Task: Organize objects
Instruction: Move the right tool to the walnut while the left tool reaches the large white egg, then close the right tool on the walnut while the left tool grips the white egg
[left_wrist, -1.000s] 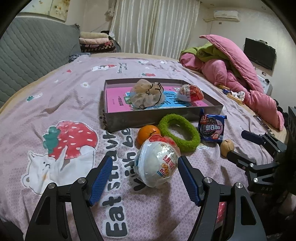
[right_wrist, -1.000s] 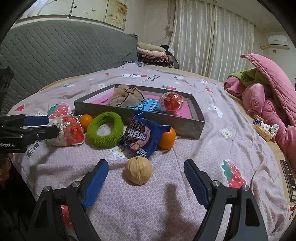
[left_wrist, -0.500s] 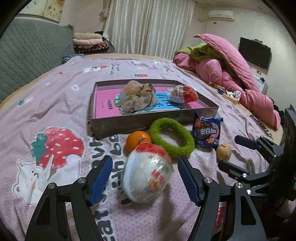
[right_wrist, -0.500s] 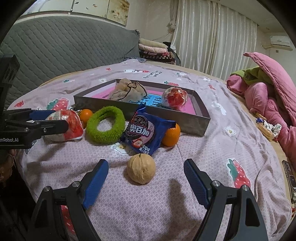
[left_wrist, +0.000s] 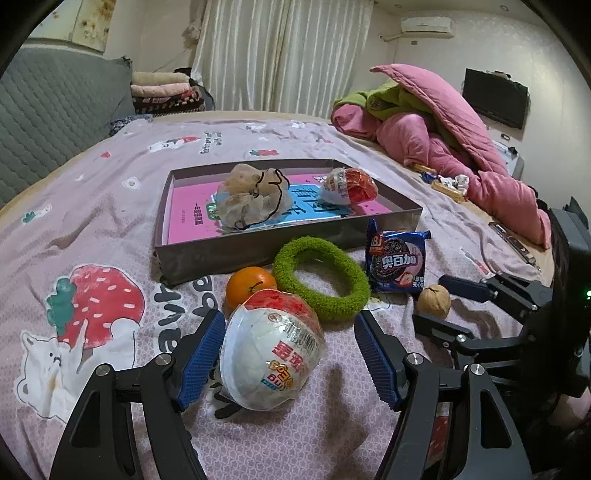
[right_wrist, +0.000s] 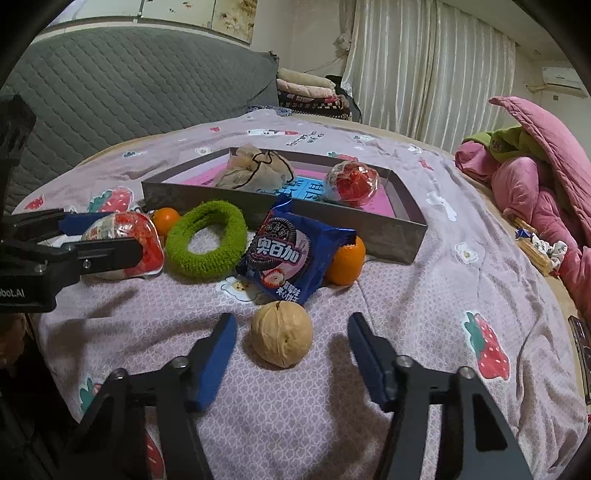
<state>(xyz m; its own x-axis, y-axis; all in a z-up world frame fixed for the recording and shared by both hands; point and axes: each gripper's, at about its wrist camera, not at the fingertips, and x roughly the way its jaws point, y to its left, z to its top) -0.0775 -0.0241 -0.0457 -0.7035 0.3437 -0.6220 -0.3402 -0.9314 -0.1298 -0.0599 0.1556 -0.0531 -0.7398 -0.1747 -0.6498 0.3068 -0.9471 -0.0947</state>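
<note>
A wrapped red-and-white ball (left_wrist: 271, 350) lies on the bedspread between the fingers of my left gripper (left_wrist: 288, 354). The gripper is open: the ball sits against the left pad, with a gap to the right pad. A walnut (right_wrist: 281, 334) lies between the blue pads of my right gripper (right_wrist: 291, 350). Its jaws are closing, with room left on both sides of the nut. Beyond it lie a blue cookie packet (right_wrist: 291, 254), a green fuzzy ring (right_wrist: 207, 240) and two oranges (right_wrist: 345, 262). The grey tray (left_wrist: 258, 251) holds a pink book, a mesh bag (left_wrist: 255, 199) and a second wrapped ball (left_wrist: 349, 186).
The bedspread (left_wrist: 92, 229) with strawberry prints slopes off at the near edge. A pink and green quilt (left_wrist: 443, 140) is heaped at the right. Small items (left_wrist: 448, 184) lie beside it, and a grey padded headboard (right_wrist: 129, 99) stands at the left.
The right gripper's jaws have narrowed around the walnut. The wrapped ball now sits deeper between the left gripper's fingers and closer to the left pad.
</note>
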